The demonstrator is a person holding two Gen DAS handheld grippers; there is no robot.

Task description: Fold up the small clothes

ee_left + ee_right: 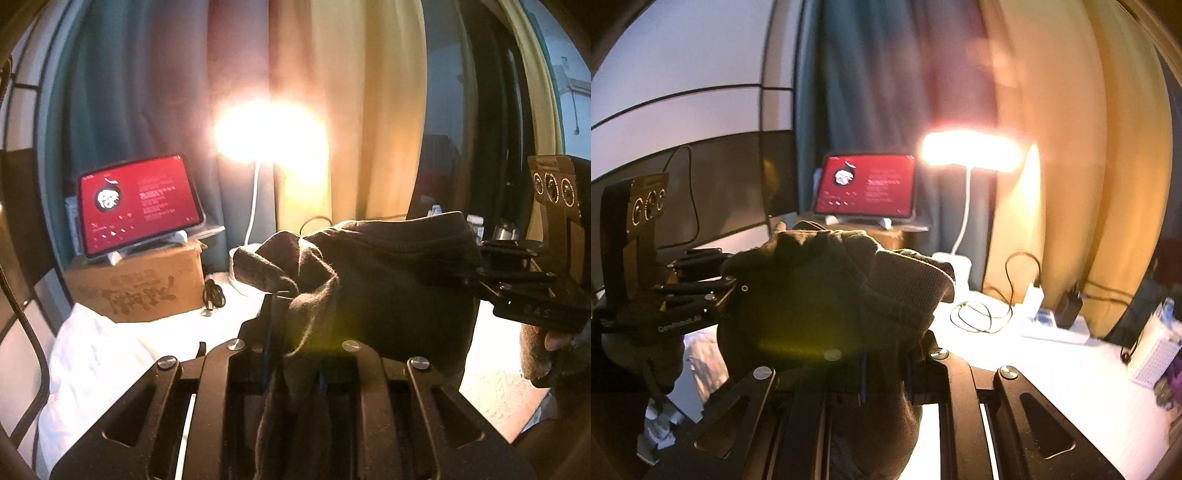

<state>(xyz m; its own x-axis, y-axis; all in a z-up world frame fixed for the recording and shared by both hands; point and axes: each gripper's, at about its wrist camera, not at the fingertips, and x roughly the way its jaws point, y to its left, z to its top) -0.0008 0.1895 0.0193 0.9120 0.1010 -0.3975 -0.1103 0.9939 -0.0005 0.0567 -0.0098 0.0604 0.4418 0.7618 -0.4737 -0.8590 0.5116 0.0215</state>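
Both my jaws are pinching the same dark brown knit garment (pixel 388 280), held up in the air btwn them, above the white desk (pixel 173 328). My left gripper (pixel 284 295) has its jaws nearly pressed together on one bunched edge of the cloth, w/ fabric draping down over the fingers toward the camera. In the left view my right gripper (pixel 480 258) comes in from the right side, its jaws closed on the far edge of the garment; a gloved hand (pixel 546 347) grips it from below. From the right view, the garment (pixel 827 295) fills the middle, its ribbed cuff or hem (pixel 908 291) folded over on the right, and my right gripper (pixel 886 354) is mostly buried under the cloth, jaws clamped on it. My left gripper (pixel 727 284) reaches in from the left there, nipping the other side. Cloth hangs slack btwn the two grips, not flat. Behind: a tablet (pixel 142 203) w/ a red screen propped on a cardboard box (pixel 144 284), a glaring desk lamp (pixel 269 136) on a white stalk, curtains (pixel 369 110) in teal and yellow. A black cable (pixel 982 314) lies coiled on the desk near a white charger (pixel 1034 295), right of the lamp base.
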